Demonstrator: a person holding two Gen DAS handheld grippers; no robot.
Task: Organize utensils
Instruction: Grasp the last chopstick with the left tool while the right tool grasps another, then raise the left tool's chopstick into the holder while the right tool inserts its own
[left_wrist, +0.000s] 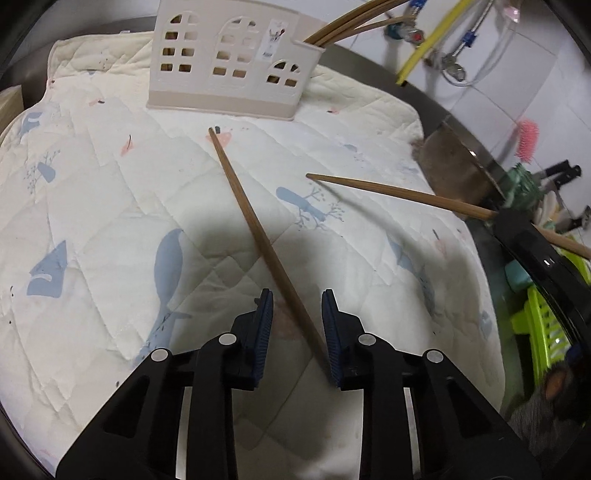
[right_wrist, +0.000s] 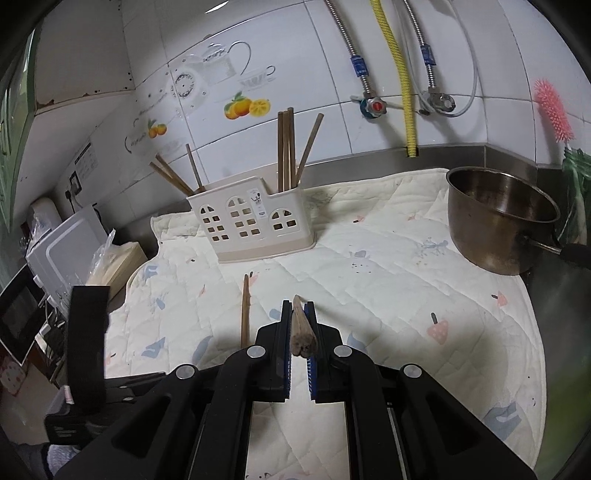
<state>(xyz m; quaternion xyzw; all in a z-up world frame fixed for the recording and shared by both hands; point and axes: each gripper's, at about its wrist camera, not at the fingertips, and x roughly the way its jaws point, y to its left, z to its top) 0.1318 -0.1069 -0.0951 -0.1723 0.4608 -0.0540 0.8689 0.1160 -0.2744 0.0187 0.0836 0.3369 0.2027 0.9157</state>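
A cream utensil holder (left_wrist: 229, 62) shaped like a house stands at the back of the quilted mat (left_wrist: 92, 177); it also shows in the right wrist view (right_wrist: 251, 225) with several chopsticks (right_wrist: 286, 151) upright in it. One loose chopstick (left_wrist: 255, 229) lies on the mat and runs between the fingers of my open left gripper (left_wrist: 297, 299). My right gripper (right_wrist: 298, 308) is shut on another chopstick (right_wrist: 301, 332), held above the mat and pointing forward; it shows in the left wrist view (left_wrist: 399, 195) at the right. The loose chopstick (right_wrist: 245, 310) lies left of my right gripper.
A steel pot (right_wrist: 498, 232) sits at the mat's right edge. Pipes and a yellow hose (right_wrist: 400, 77) run down the tiled wall. A pink brush (right_wrist: 554, 110) hangs at right. Appliances and a box (right_wrist: 114, 266) crowd the left side.
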